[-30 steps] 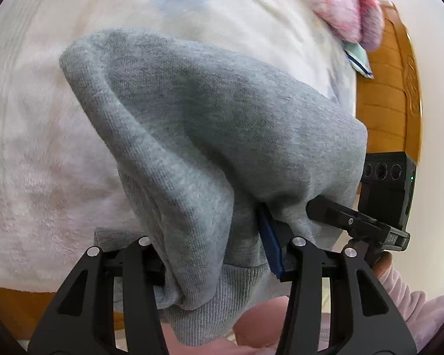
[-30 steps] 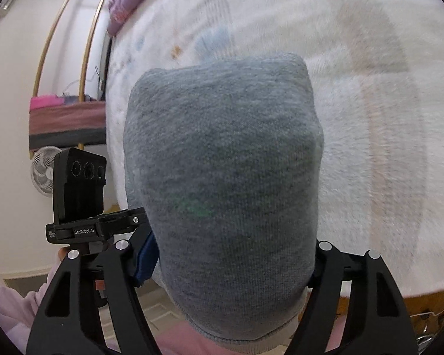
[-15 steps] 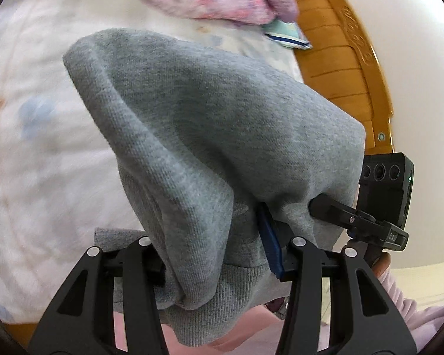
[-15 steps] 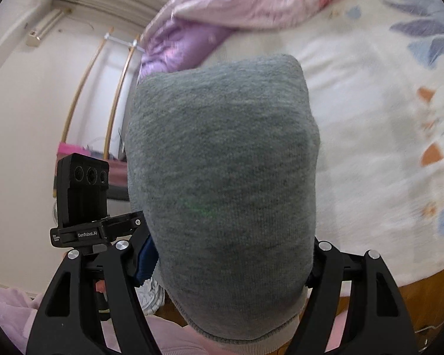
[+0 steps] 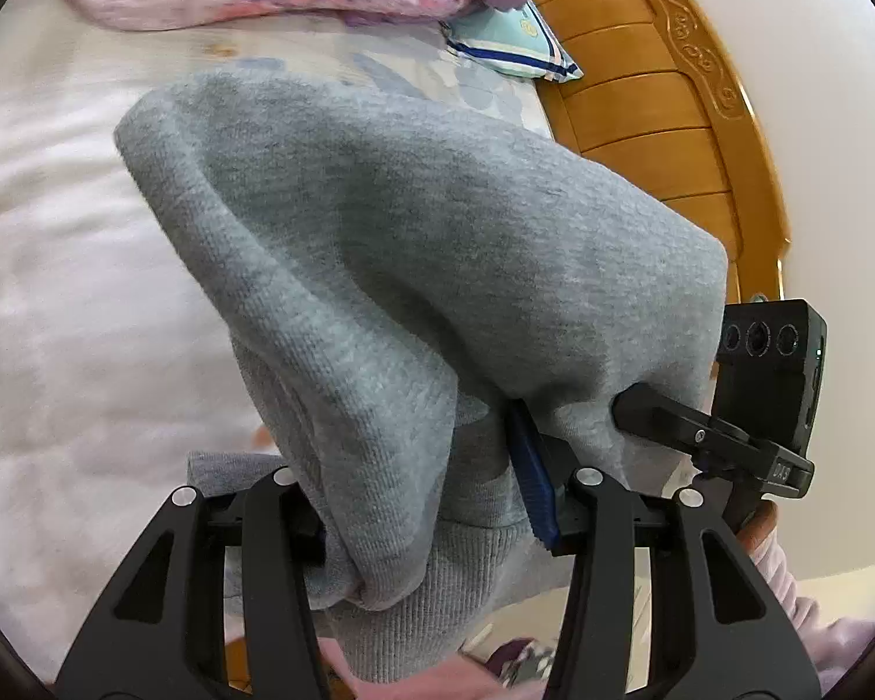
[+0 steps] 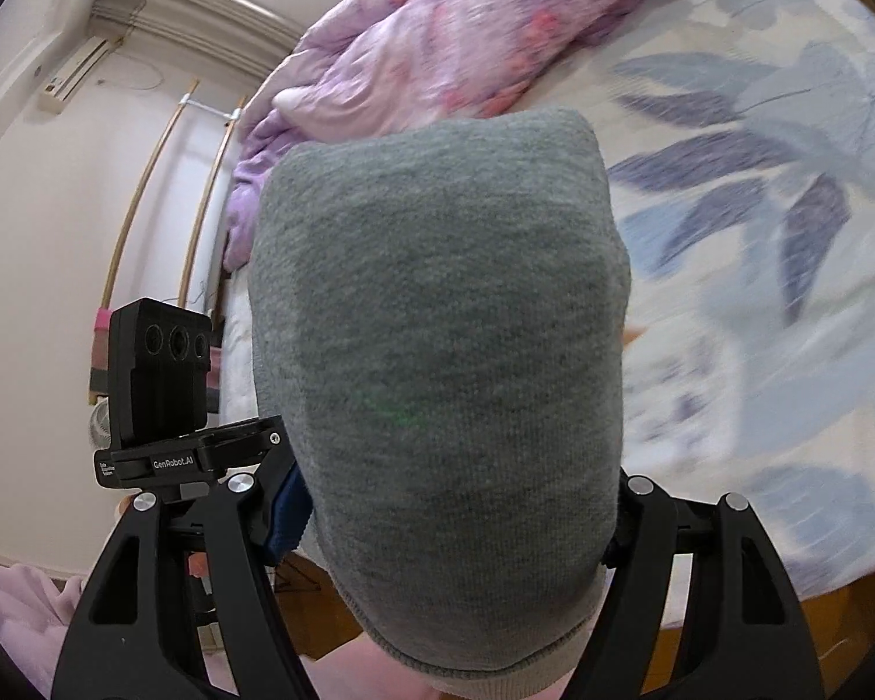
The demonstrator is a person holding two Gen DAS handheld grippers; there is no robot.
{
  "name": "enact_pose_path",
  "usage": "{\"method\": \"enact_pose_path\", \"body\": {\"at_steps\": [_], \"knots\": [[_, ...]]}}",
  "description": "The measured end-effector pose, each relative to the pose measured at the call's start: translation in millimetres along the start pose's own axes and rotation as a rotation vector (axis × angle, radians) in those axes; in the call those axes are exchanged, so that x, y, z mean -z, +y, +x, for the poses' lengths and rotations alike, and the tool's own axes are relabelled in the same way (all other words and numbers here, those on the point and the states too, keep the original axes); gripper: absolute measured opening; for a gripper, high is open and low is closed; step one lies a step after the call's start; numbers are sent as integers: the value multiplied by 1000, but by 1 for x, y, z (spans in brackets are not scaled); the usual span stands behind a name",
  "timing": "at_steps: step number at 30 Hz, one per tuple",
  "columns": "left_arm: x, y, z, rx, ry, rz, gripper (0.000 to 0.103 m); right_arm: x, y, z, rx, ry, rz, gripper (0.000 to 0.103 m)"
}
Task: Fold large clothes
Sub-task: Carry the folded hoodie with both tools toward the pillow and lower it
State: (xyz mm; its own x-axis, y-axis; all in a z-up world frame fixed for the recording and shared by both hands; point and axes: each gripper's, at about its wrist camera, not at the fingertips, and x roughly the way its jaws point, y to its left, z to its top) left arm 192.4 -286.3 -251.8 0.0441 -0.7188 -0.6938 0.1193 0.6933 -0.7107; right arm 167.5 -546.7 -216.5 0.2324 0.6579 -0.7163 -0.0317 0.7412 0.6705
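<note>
A thick grey sweatshirt with a ribbed hem hangs bunched over my left gripper, which is shut on it. Its folds hide both fingertips; only one blue pad shows at the right. In the right wrist view the same grey sweatshirt bulges up between the black arms and covers the fingers. My right gripper is shut on that wide bundle. Both grippers hold the cloth up above the bed and point down at it.
A bed with a floral sheet lies below. At its far end are a pink and purple quilt, a light blue pillow and a wooden headboard. A clothes rail stands by the wall. A pink sleeve shows low down.
Both grippers have swept along the bed and risen with the sweatshirt still in them. The plain white bedding has given way to the floral sheet, quilt and headboard.
</note>
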Motion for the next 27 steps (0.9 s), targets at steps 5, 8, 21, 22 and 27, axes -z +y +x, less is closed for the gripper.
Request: {"method": "enact_pose_path", "body": {"at_steps": [5,8,21,22,27], "knots": [[-77,-50,92,-3,-6,26,48,-71,-88,-31,12,-5,7,69],[-130,-68,144,-11,-18,49,48,-117,-133,-36,15,-14,8,69],[-267,-16,322,-182,-2,30,49,-249,-322,43,99,20,137,77],[-268,-6,328,-270,10,34,48,-252,-333,54,191,41,171,78],[-264,40,297,-419,-17,-52,49,-240,-345,50,391,-37,269,85]]}}
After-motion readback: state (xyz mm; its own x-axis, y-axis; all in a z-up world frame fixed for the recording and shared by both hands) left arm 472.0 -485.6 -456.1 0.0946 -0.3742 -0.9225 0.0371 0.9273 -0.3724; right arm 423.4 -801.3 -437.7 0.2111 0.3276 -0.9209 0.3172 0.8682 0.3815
